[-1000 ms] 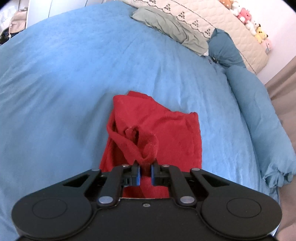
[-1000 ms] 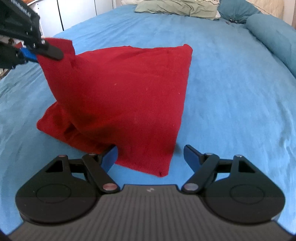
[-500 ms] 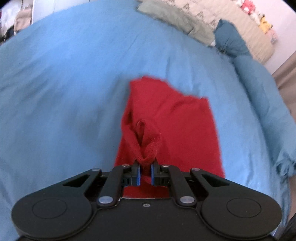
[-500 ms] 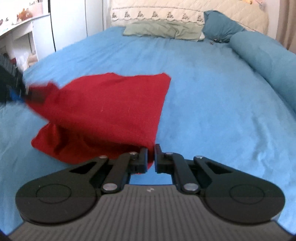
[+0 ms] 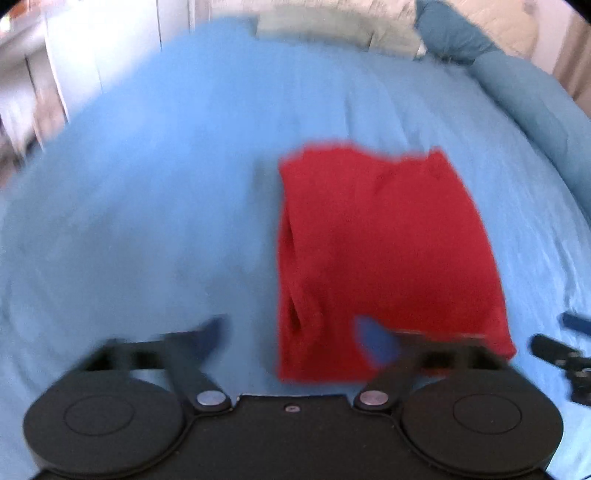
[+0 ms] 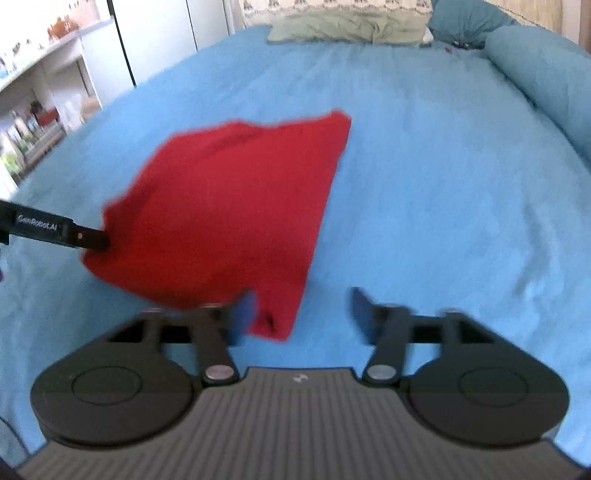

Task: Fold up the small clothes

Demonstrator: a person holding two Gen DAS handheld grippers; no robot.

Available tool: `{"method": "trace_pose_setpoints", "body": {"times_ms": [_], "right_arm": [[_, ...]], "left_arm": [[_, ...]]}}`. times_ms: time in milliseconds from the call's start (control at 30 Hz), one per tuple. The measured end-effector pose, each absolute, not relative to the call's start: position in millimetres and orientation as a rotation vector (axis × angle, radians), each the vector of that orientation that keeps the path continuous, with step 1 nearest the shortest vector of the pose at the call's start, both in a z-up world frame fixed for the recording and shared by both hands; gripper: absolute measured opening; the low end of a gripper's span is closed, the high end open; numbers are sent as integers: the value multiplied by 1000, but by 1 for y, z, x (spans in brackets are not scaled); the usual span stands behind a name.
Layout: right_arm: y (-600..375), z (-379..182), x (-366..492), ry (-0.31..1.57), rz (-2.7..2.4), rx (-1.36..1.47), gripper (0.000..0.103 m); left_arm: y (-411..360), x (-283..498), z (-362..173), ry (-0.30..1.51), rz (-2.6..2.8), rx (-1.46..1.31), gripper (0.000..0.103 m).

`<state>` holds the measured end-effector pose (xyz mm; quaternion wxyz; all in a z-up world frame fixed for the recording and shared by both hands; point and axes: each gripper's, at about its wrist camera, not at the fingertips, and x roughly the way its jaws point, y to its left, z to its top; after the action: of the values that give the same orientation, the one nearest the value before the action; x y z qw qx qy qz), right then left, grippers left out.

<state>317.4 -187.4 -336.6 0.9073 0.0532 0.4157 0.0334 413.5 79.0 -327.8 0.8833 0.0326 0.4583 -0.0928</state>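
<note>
A small red garment (image 5: 388,251) lies folded on the blue bedspread (image 5: 166,203); it also shows in the right wrist view (image 6: 236,210). My left gripper (image 5: 295,332) is open and empty, its jaws spread over the garment's near left corner. My right gripper (image 6: 301,310) is open and empty at the garment's near right corner. The left gripper's finger (image 6: 85,236) shows in the right wrist view, touching the garment's left edge. The right gripper's fingers (image 5: 554,349) show at the right edge of the left wrist view. The left wrist view is blurred.
A green pillow (image 6: 347,27) and a teal pillow (image 6: 465,26) lie at the headboard. A teal bolster (image 6: 546,81) runs along the bed's right side. White shelves and cupboards (image 6: 44,103) stand left of the bed.
Both grippers have opened and let go of the red garment. The lifted layer has dropped and the garment now lies flat, folded over on the bed.
</note>
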Motion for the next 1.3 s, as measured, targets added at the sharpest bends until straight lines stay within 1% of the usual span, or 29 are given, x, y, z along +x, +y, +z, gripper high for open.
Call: {"method": "trace_pose_setpoints", "body": {"times_ms": [33, 67, 133, 200, 267, 300, 400, 467, 533, 567, 600, 633, 700, 767, 800, 833, 867, 900, 933, 1000, 1100, 1300], "right_arm": [[-192, -326, 320, 843, 76, 121, 103], [-198, -312, 325, 822, 91, 142, 103], [-208, -296, 339, 803, 113, 178, 103], [-217, -289, 364, 824, 108, 204, 103], [-227, -294, 391, 872, 122, 271, 103], [-233, -301, 406, 893, 139, 327, 103], [-241, -330, 441, 961, 163, 447, 103], [-243, -353, 459, 1004, 151, 490, 103], [-245, -371, 466, 1030, 148, 552, 103], [-247, -380, 469, 1045, 157, 603, 100], [-249, -387, 471, 1055, 165, 639, 94], [-249, -392, 472, 1065, 172, 665, 91], [-246, -400, 470, 1076, 191, 679, 91], [-241, -406, 479, 1096, 210, 689, 92], [-239, -407, 480, 1095, 211, 693, 91], [-237, -407, 482, 1090, 211, 699, 81], [-236, -406, 485, 1087, 219, 697, 73], [-233, -403, 487, 1086, 222, 678, 61], [-230, -400, 487, 1082, 220, 643, 49], [-225, -389, 485, 1060, 227, 599, 42], [-222, -371, 478, 1006, 231, 566, 39], [-238, -323, 433, 932, 213, 566, 38]], "left_arm": [[80, 415, -314, 898, -198, 82, 103], [81, 421, -305, 873, -220, 86, 103], [82, 445, -299, 894, -292, 59, 103], [84, 474, -308, 935, -344, 0, 103], [85, 504, -327, 985, -402, -59, 101], [82, 514, -334, 1005, -413, -69, 98], [74, 542, -361, 1055, -437, -60, 94], [73, 548, -377, 1086, -441, -43, 85], [75, 549, -390, 1123, -467, -73, 71], [75, 549, -396, 1138, -477, -89, 68], [76, 549, -400, 1143, -483, -105, 67], [76, 549, -403, 1135, -485, -118, 67], [74, 545, -406, 1125, -481, -124, 67], [71, 543, -409, 1121, -469, -139, 64], [69, 542, -409, 1121, -468, -146, 55], [67, 540, -407, 1124, -470, -147, 43], [64, 539, -405, 1128, -472, -142, 39], [59, 538, -402, 1124, -469, -127, 33], [53, 536, -398, 1114, -462, -96, 30], [45, 531, -390, 1095, -449, -46, 27], [40, 520, -370, 1056, -457, -35, 25], [26, 470, -327, 1014, -513, -75, 23]]}}
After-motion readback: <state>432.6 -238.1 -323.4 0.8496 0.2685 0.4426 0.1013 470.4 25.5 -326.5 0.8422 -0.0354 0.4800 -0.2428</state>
